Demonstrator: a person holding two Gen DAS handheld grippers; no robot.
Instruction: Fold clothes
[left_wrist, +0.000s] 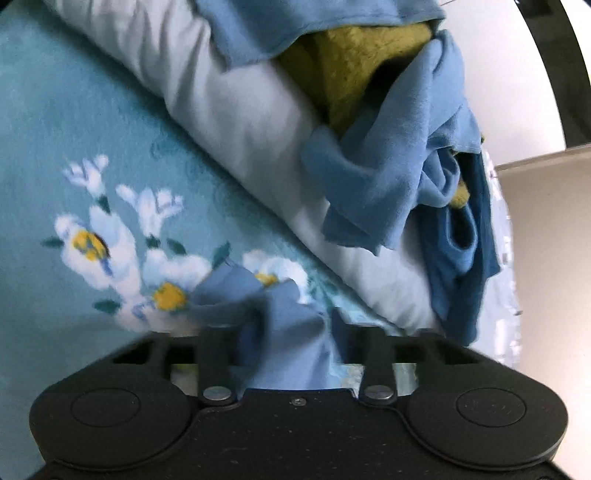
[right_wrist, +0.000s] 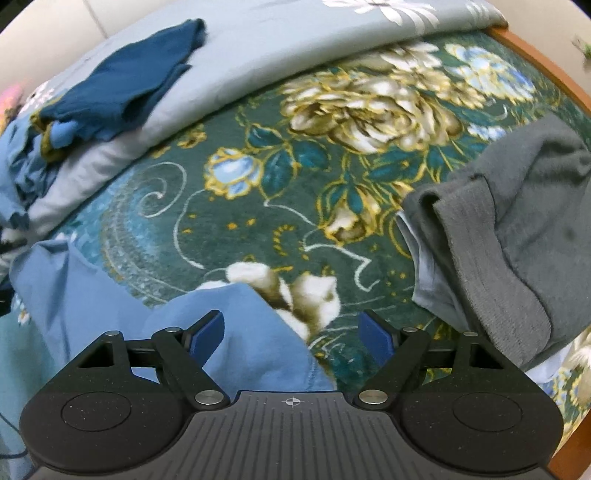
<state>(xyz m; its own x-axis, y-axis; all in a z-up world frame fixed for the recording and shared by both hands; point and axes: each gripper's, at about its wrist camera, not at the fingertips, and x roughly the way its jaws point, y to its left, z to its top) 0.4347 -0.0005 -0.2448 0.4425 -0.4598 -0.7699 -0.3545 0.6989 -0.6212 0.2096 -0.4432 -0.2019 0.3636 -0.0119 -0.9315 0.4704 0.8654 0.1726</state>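
Blue fabric, a bunched edge of a light blue garment (left_wrist: 273, 325), sits pinched in the left tool (left_wrist: 288, 332), whose fingers are drawn in against the cloth. The right tool (right_wrist: 293, 332) stands apart with nothing between its blue pads (right_wrist: 208, 332); the same light blue garment lies under its left finger, spread over the floral blanket (right_wrist: 258, 206) on the bed. Farther out, a grey folded garment (right_wrist: 517, 236) rests to the right, and a heap of dark blue, light blue and yellow-green clothes (left_wrist: 399, 155) lies on the rolled pale quilt (left_wrist: 236, 122). Risk, as I judge it: the left grip holds only a crumpled bunch, so cloth may slip or fold crooked.
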